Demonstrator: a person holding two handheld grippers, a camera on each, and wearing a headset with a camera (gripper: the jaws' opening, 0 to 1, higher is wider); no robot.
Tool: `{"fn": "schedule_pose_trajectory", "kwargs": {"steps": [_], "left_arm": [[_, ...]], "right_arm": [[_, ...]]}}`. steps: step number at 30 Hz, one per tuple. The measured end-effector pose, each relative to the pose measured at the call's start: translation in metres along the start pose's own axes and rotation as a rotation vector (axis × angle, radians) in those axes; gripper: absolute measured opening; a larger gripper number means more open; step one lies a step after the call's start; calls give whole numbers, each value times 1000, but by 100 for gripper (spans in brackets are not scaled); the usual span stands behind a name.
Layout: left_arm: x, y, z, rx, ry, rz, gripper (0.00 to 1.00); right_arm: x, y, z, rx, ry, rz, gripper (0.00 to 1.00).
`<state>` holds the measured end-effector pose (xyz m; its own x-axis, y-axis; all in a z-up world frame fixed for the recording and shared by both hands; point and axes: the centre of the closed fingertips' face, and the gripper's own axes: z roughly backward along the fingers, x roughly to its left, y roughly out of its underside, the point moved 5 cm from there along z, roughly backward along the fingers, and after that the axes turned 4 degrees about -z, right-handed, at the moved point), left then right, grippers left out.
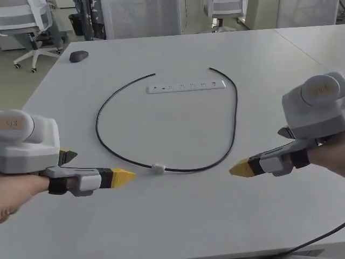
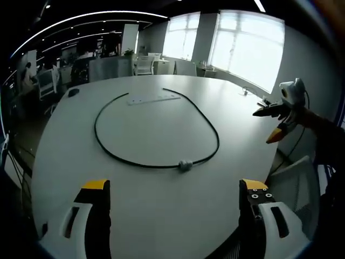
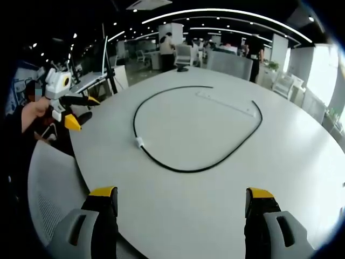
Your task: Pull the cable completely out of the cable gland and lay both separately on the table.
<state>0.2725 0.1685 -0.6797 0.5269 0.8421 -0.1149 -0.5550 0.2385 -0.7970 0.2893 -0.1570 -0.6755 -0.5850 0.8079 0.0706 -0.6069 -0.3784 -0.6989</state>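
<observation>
The white desk (image 1: 178, 216) carries a white power strip (image 1: 187, 86). A black cable (image 1: 97, 125) lies in an open loop on the strip's near side, with both ends close to the strip. A small white cable gland (image 1: 158, 168) sits on the cable at the stretch farthest from the strip. A dark mouse (image 1: 78, 55) lies beyond the strip, to its left.

White round surface (image 1: 178, 216) bearing a white power strip (image 1: 187, 86) lying flat towards its far side, and a small dark object (image 1: 78, 55) near the far left edge. Behind the surface, office chairs (image 1: 32, 27) stand on the floor.
</observation>
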Motion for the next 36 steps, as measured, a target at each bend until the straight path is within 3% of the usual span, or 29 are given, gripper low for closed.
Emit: {"fn": "schedule_pose_trajectory", "kwargs": {"steps": [9, 14, 26, 33, 36], "left_arm": [[0, 5, -5, 15, 11, 10, 99], [4, 3, -7, -12, 12, 52, 99], [11, 4, -14, -26, 4, 55, 99], [12, 7, -16, -19, 18, 60, 99], [9, 7, -17, -16, 50, 84, 98]], "right_arm": [[-2, 1, -4, 4, -4, 0, 100], [-4, 3, -7, 20, -5, -2, 100], [-6, 0, -21, 44, -17, 19, 100], [-3, -5, -29, 55, -29, 39, 100], [1, -10, -34, 49, -40, 51, 100]]}}
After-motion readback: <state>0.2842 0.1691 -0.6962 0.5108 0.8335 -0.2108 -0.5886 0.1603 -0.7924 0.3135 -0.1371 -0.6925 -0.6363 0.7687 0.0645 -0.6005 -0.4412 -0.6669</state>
